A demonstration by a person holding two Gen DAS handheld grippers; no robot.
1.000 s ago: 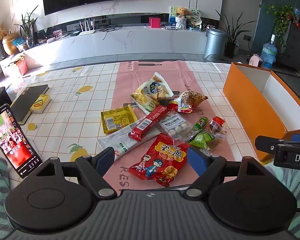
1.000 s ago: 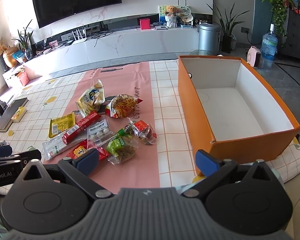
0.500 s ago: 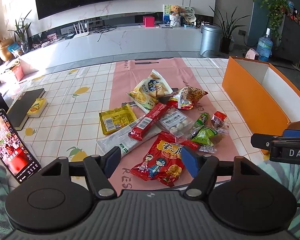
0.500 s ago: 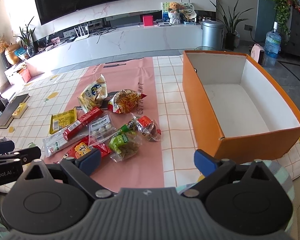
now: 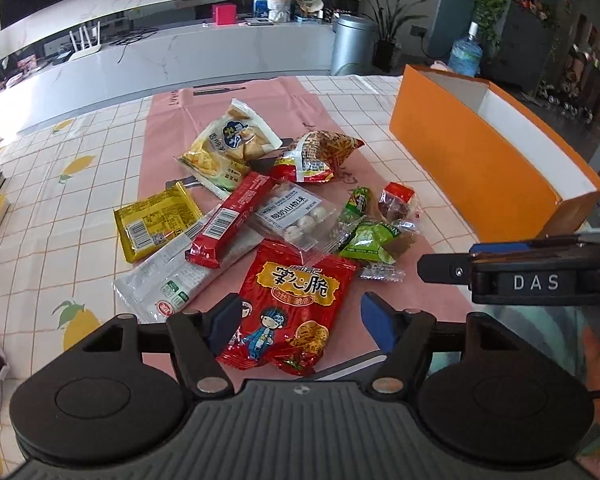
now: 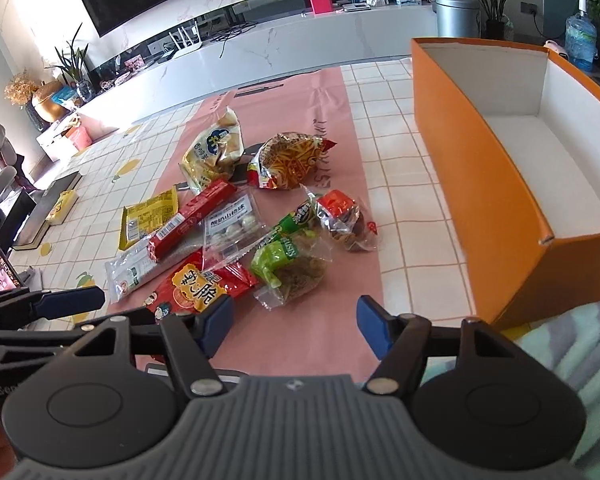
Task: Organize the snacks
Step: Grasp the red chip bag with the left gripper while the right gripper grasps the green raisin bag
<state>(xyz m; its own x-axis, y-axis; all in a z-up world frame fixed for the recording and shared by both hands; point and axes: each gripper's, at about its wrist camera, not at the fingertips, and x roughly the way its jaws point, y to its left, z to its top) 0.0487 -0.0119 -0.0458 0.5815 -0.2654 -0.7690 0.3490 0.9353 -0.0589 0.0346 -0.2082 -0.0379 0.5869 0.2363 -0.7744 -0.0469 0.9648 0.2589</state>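
Red snack bag (image 5: 290,308) between left gripper (image 5: 300,320) spread jaws, untouched.

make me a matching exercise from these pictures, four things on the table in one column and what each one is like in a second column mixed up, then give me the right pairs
Things:
1. orange box
2. long red bar packet
3. big red packet
4. yellow flat packet

What each is like:
A. lies across the silver-white packet
B. open-topped, nothing seen inside
C. flat on the checked cloth, at the left edge of the pile
D. nearest the left tongs, between their open tips

Pairs: 1-B, 2-A, 3-D, 4-C
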